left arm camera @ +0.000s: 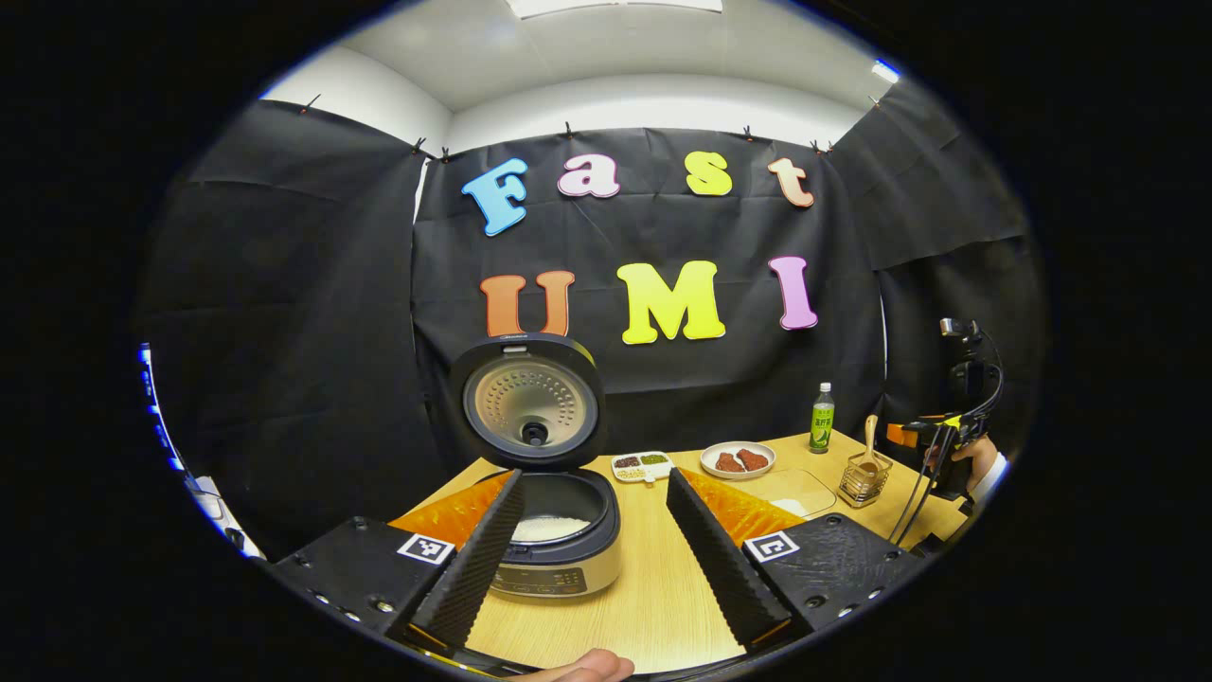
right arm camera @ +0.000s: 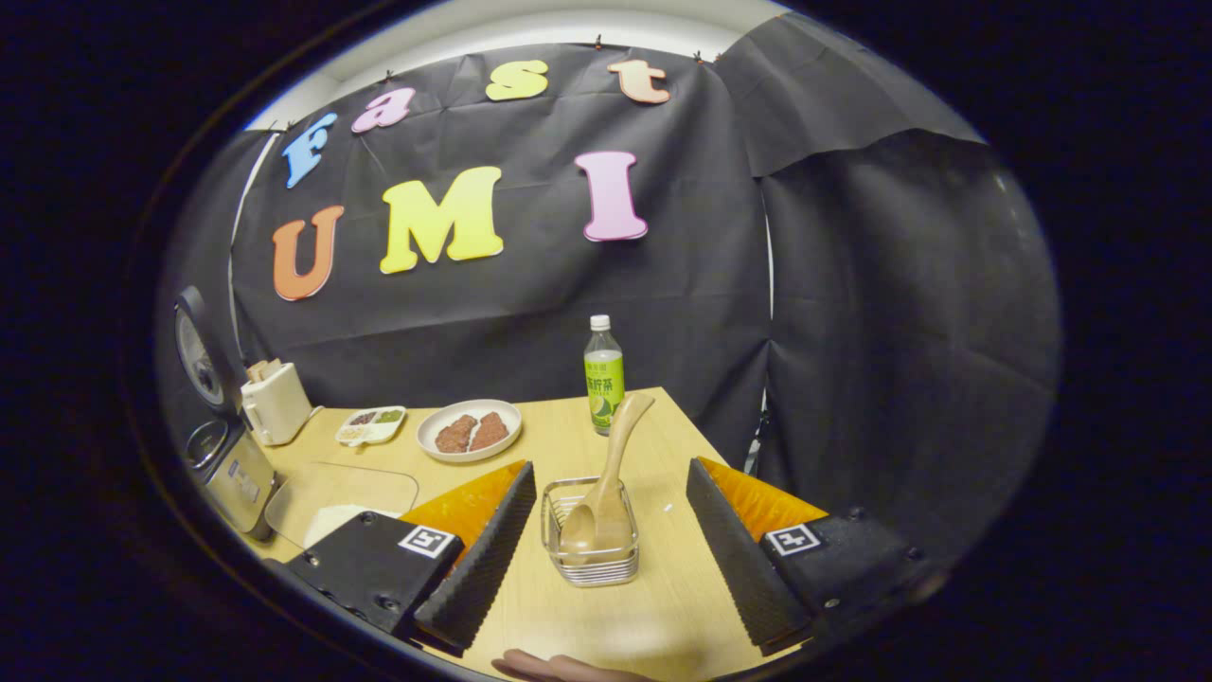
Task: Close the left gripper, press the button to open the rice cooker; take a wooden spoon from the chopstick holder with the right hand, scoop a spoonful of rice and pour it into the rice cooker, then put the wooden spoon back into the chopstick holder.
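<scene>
Spoon point(right arm camera: 606, 478) is sitting in the wire chopstick holder point(right arm camera: 589, 559) between my spread right gripper point(right arm camera: 606, 568) fingers — I'm risking tipping the holder; left gripper point(left arm camera: 592, 559) is gaping too.

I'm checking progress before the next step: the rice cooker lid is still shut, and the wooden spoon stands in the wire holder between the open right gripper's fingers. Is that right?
Not quite. The rice cooker lid is up, not shut; the left gripper view shows it raised with rice in the pot. The rest holds: in the right gripper view the wooden spoon stands in the wire holder between the open right gripper's fingers.
</scene>
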`<state>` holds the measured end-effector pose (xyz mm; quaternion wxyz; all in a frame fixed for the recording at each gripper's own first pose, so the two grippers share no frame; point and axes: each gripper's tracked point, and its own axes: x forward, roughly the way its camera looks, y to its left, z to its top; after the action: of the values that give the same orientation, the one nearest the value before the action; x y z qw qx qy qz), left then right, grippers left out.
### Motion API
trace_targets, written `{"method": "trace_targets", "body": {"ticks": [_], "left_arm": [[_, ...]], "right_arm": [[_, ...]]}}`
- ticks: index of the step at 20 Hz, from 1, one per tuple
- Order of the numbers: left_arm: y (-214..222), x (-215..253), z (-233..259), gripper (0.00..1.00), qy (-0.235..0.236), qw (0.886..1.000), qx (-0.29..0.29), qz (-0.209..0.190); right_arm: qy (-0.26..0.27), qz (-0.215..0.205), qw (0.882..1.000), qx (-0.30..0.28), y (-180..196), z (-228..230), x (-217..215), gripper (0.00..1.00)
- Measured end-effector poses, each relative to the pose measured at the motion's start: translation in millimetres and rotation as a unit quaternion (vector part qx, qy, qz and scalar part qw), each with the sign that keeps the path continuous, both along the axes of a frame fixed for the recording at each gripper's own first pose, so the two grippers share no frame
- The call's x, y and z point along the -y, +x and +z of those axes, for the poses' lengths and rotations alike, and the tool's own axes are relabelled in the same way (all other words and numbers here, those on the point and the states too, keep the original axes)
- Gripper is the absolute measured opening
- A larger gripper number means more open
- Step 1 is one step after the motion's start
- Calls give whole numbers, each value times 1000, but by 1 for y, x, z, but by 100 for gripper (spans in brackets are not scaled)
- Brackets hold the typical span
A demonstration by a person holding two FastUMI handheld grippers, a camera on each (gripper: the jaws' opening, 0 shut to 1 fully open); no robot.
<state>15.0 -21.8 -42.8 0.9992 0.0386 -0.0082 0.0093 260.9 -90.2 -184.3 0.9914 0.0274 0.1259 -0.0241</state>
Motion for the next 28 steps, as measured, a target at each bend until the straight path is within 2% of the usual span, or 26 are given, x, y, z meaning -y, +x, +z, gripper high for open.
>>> {"method": "trace_targets", "body": {"ticks": [3,6,10,12,13,15,16,17,19,20,23,24,25,28], "left_arm": [[10,14,-7,96,-10,1000,-8,-21],[21,12,-12,96,-4,1000,-11,-15],[29,14,-18,96,1,1000,-13,-15],[32,18,-22,96,5,1000,-16,-21],[34,20,-25,96,8,1000,-18,-23],[38,27,-31,96,15,999,-26,-33],[40,30,-35,96,20,999,-32,-34],[41,31,-38,96,26,998,-37,-34],[45,34,-40,96,33,998,-41,-35],[44,37,-40,96,31,998,-41,-39],[42,42,-39,96,20,998,-37,-50],[41,41,-38,96,15,998,-35,-49],[40,39,-37,96,12,998,-34,-47],[37,37,-38,96,7,998,-33,-44]], "right_arm": [[5,-8,1000,1,27,-10,11,100],[25,-7,1000,-7,56,-22,13,100],[21,-3,1000,-12,92,-34,12,99],[16,-14,1000,-22,103,-41,17,97],[16,-13,999,-27,108,-42,17,93],[18,-1,999,-33,117,-40,12,94],[17,1,999,-38,120,-42,10,84],[12,0,999,-40,124,-41,12,82],[18,12,998,-53,129,-43,8,70],[31,20,997,-61,131,-47,4,55],[84,34,992,-90,132,-58,-5,34],[88,34,992,-89,129,-55,-4,19],[89,33,992,-88,126,-53,-2,23],[100,44,991,-83,109,-38,-8,19]]}}
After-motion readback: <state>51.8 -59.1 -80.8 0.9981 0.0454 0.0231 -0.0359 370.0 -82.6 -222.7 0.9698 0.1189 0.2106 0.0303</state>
